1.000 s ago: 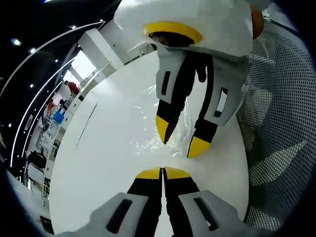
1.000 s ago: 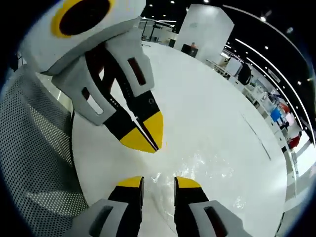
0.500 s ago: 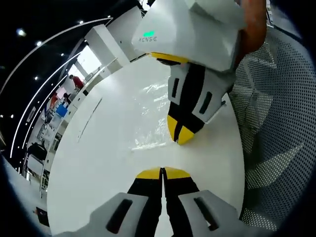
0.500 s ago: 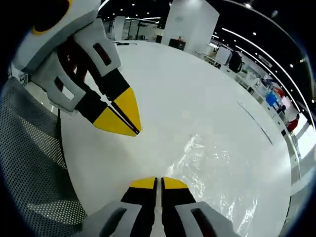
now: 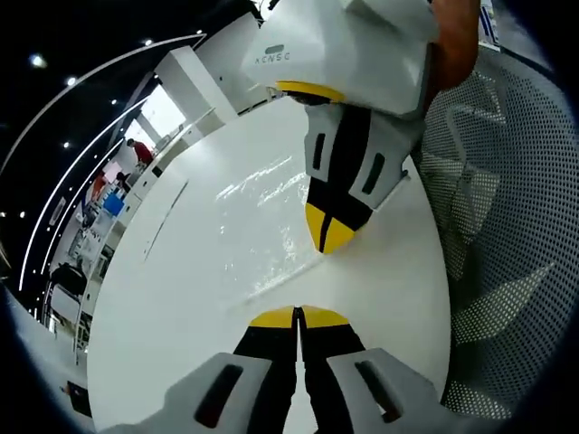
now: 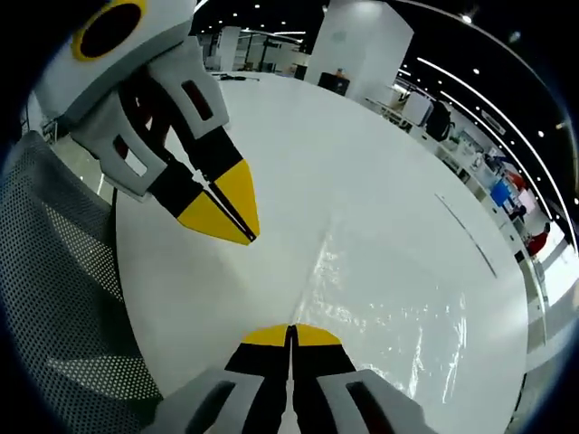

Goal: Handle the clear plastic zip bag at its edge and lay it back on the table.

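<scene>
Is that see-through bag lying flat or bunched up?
Mostly flat: the clear bag is spread on the white table, lightly wrinkled; the right gripper is shut at its edge.

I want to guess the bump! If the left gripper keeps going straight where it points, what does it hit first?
Probably the clear plastic zip bag on the white table, then the right gripper; depth is unclear.

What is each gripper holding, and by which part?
The right gripper pinches the clear zip bag at its near edge; the left gripper is shut on nothing.

Small lettering — "KCNSC", roughly — on the right gripper housing.
</scene>
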The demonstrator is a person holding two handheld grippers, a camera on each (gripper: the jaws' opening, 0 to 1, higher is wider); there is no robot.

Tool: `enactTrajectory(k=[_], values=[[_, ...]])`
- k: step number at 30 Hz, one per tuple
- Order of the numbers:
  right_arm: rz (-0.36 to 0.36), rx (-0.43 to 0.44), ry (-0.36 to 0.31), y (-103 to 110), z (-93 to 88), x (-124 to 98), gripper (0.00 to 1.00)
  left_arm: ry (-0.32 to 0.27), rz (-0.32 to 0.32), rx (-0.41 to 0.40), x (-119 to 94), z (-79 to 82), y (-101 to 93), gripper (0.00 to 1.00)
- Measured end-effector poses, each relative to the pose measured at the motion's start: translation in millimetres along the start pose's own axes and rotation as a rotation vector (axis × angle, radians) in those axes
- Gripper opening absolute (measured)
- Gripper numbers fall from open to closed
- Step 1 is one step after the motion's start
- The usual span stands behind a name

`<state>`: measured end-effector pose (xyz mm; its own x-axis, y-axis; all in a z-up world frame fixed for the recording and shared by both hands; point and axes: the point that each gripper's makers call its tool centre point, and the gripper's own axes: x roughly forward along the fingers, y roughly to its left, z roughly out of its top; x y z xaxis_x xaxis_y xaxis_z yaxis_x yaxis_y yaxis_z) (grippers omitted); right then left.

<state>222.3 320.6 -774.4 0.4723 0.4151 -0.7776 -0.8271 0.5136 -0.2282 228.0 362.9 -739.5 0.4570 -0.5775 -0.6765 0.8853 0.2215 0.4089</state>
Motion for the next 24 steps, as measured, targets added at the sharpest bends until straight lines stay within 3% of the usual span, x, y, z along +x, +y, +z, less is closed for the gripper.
enactTrajectory(k=[7,17,20,24], values=[[0.009,-0.063,-0.03,7,11.2,-16,0.0,0.007,0.002,0.033,1,5.2,4.7,0.01],[0.003,-0.107,-0.064,2,22.2,-34,0.0,-0.004,0.0,0.15,8,19.5,9.1,0.13],[0.004,-0.102,-0.062,0,20.5,-36,0.0,0.011,-0.022,0.199,13,19.5,3.7,0.15],[0.013,-0.034,-0.053,1,11.6,-33,0.0,0.011,-0.017,0.155,15,19.6,5.6,0.14]])
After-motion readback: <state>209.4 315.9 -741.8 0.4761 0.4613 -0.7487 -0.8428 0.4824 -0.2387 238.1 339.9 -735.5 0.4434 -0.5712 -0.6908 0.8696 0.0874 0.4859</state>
